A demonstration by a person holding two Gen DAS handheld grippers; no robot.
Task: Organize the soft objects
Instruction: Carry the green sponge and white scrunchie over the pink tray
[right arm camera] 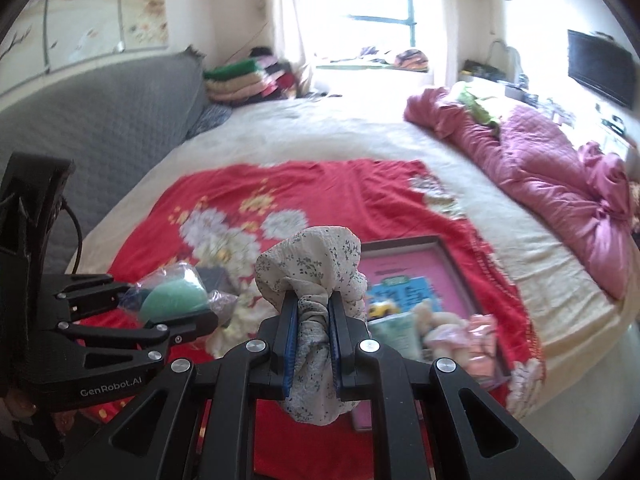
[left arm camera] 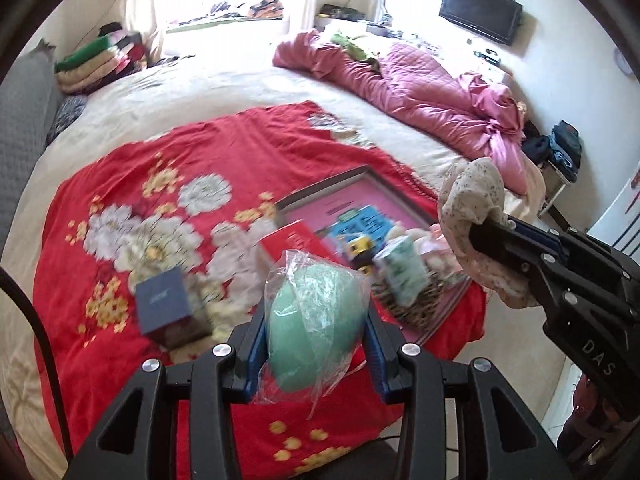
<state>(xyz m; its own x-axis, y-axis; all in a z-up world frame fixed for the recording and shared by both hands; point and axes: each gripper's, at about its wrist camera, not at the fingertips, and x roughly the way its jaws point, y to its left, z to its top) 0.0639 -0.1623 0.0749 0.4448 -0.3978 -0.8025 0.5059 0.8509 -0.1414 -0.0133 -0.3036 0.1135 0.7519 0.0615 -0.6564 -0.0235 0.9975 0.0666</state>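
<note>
Green bagged sponge (left arm camera: pixel 316 328) pinched in your left gripper (left arm camera: pixel 316 332), floral cloth (right arm camera: pixel 316 280) clamped in your right gripper (right arm camera: pixel 314 336); you carry both, so next pick a drop spot

Below us the red floral blanket (left arm camera: pixel 192 168) lies open on its far and left stretches, and the cream bedding (right arm camera: pixel 320 136) beyond is bare. A navy box (left arm camera: pixel 168 308) sits near-left. To the right, the pink framed tray (left arm camera: pixel 356 188) is crowded with toys, and the pink quilt (left arm camera: pixel 432 88) heaps along the bed's right edge.
</note>
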